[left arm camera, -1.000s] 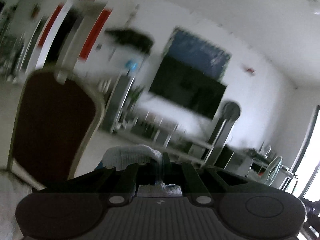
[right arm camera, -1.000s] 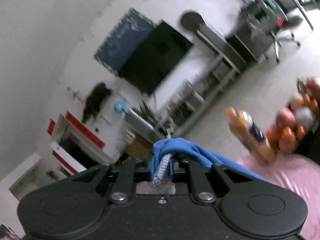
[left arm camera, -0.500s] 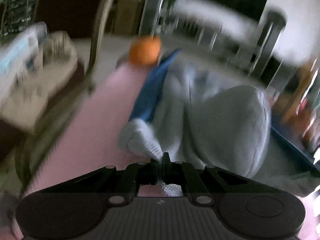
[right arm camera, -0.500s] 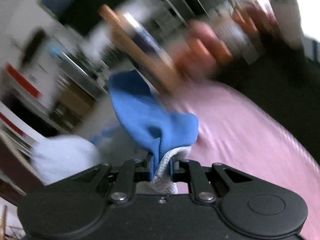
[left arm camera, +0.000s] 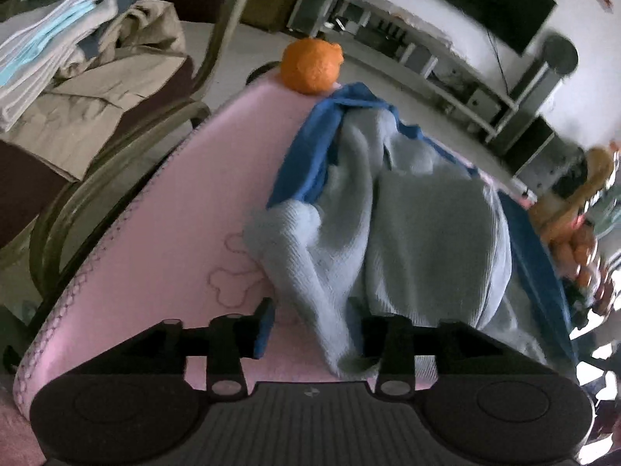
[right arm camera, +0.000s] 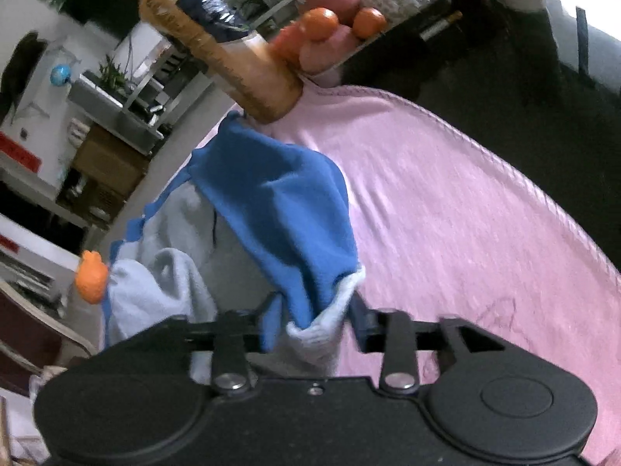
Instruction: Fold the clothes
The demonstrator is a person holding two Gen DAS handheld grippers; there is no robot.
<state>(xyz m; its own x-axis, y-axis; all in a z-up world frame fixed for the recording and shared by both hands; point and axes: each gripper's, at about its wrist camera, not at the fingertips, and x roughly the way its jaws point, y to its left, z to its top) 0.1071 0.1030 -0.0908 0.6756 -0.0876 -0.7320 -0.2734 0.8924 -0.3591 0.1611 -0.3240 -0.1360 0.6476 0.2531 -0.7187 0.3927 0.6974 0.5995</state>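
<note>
A light grey and blue garment [left arm camera: 407, 213] lies bunched on a pink cloth [left arm camera: 174, 213] that covers the table. My left gripper [left arm camera: 310, 322] is open, and a grey corner of the garment lies loose between its fingers. In the right wrist view the same garment [right arm camera: 279, 209] shows its blue side folded over. My right gripper [right arm camera: 314, 322] is open, with a blue and grey corner lying between its fingers.
An orange [left arm camera: 310, 64] sits at the far edge of the pink cloth. A juice bottle [right arm camera: 217, 42] and a tray of fruit [right arm camera: 349, 19] stand at the cloth's far right. A chair [left arm camera: 116, 136] to the left holds folded clothes [left arm camera: 58, 39].
Both grippers swung down from a raised position to the table with the garment, then opened from shut. The garment now rests on the pink cloth.
</note>
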